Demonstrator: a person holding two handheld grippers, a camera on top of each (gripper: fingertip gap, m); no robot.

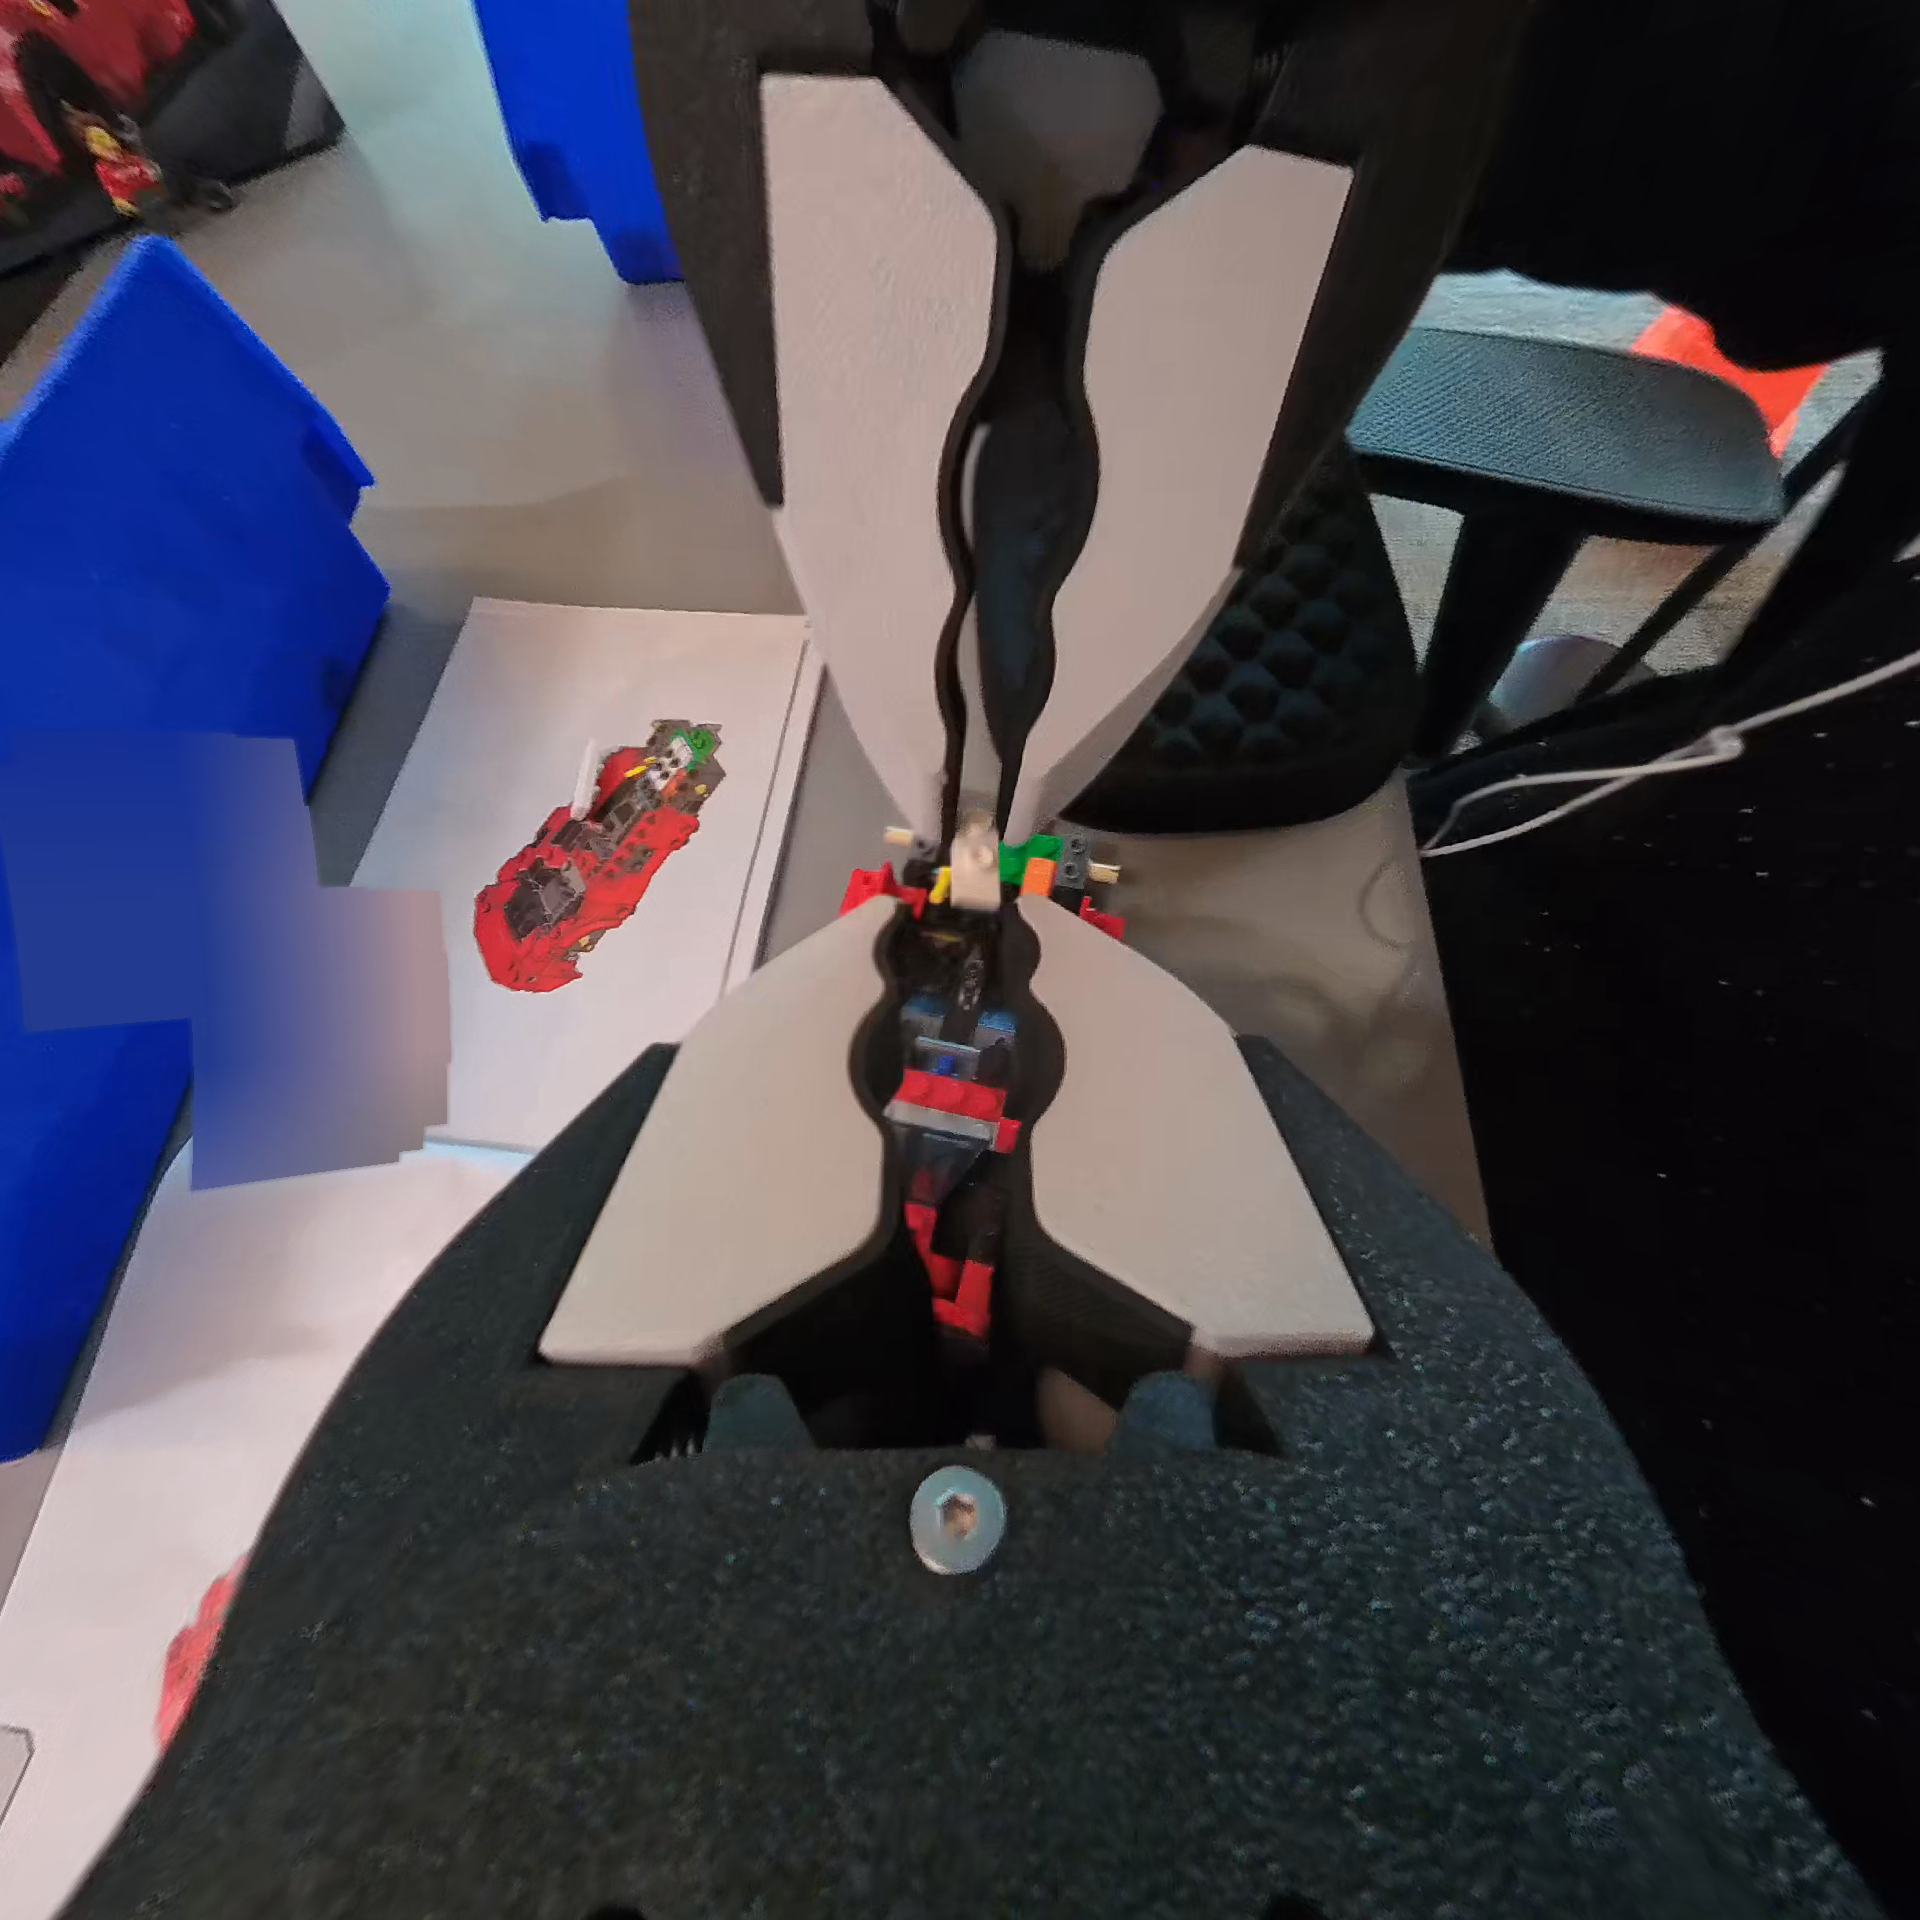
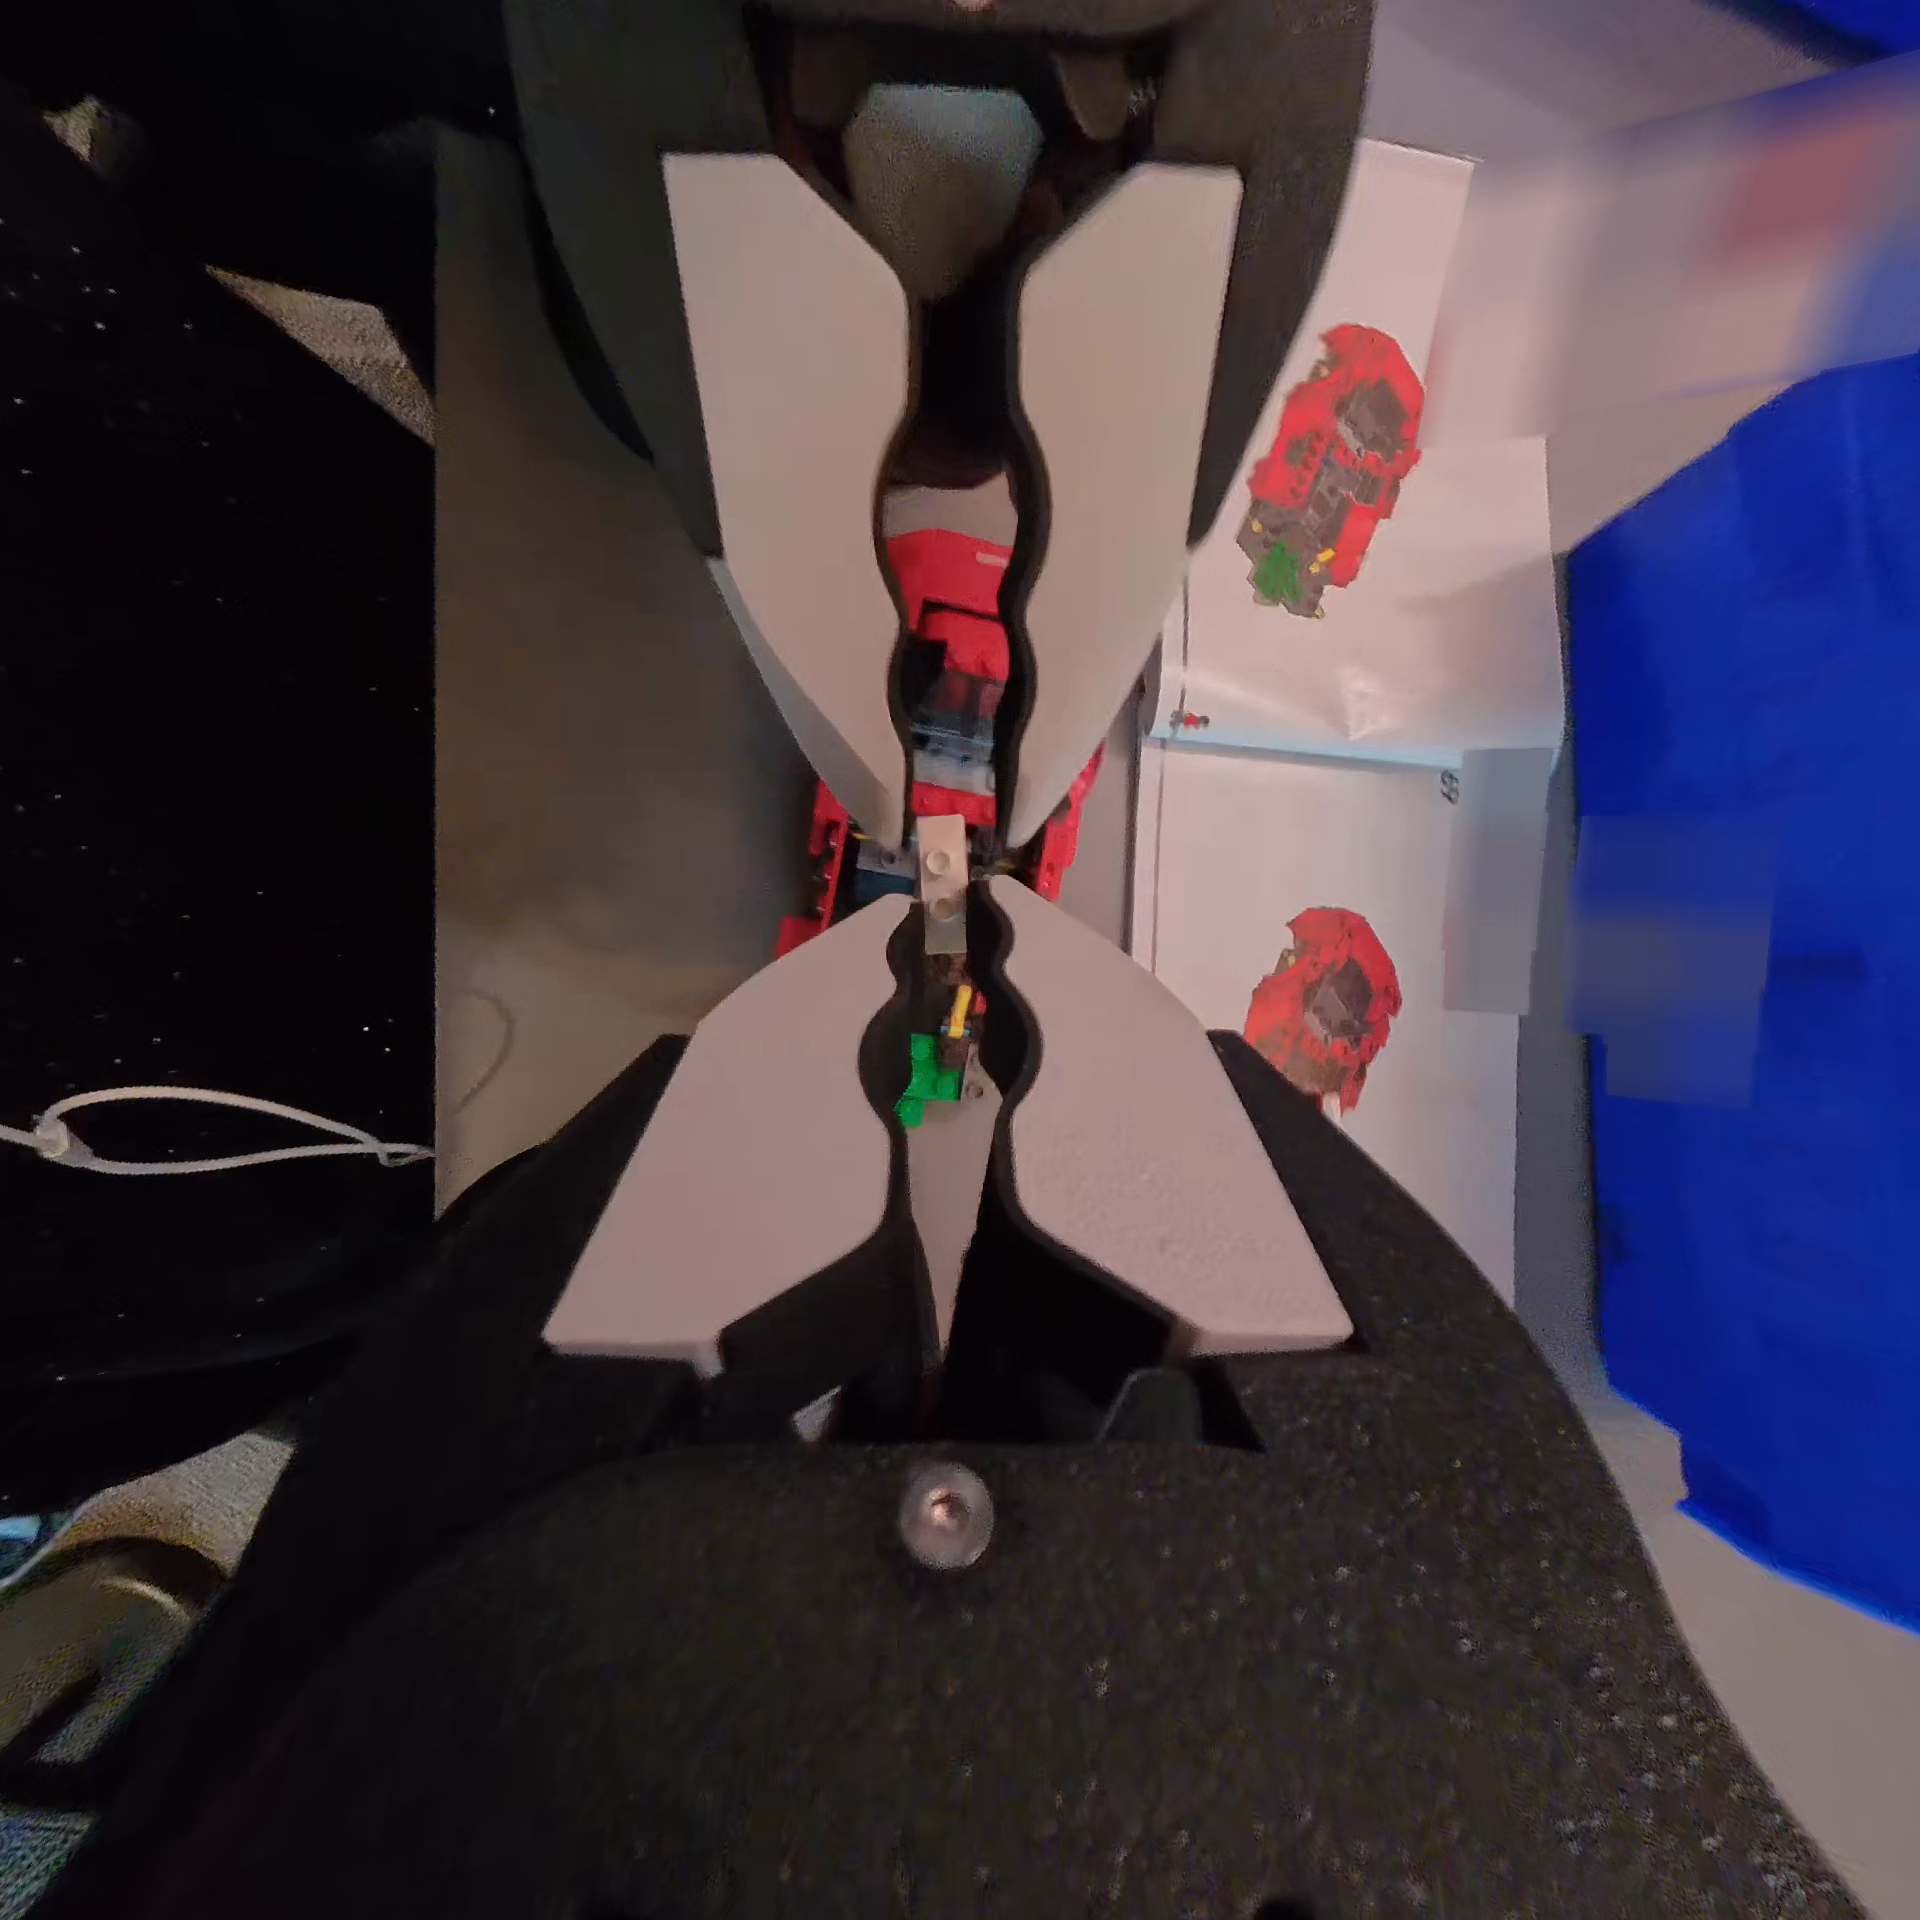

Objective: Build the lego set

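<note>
My left gripper (image 1: 956, 914) is shut on the partly built red lego car (image 1: 951, 1091), which runs lengthwise between its pale fingers (image 1: 748, 1174). The car's rear end, with green and orange bricks (image 1: 1023, 862), sticks out past the fingertips. My right gripper (image 1: 971, 816) comes in from the opposite side, tip to tip with the left one. It is shut on a small light grey plate (image 1: 975, 868) and holds it against the car's rear. In the right wrist view, the right gripper (image 2: 948, 920) pinches the two-stud grey plate (image 2: 942, 878) over the car (image 2: 951, 582), which the left gripper (image 2: 951, 821) holds.
Instruction sheets with pictures of the red car (image 1: 592, 862) (image 2: 1335, 468) lie on the grey table. Blue bins (image 1: 156, 582) (image 2: 1745, 935) stand beyond them. A black chair (image 1: 1558, 436) and a dark cloth with a white cord (image 1: 1662, 758) are on the other side. The tips of both grippers are at nearly the same place.
</note>
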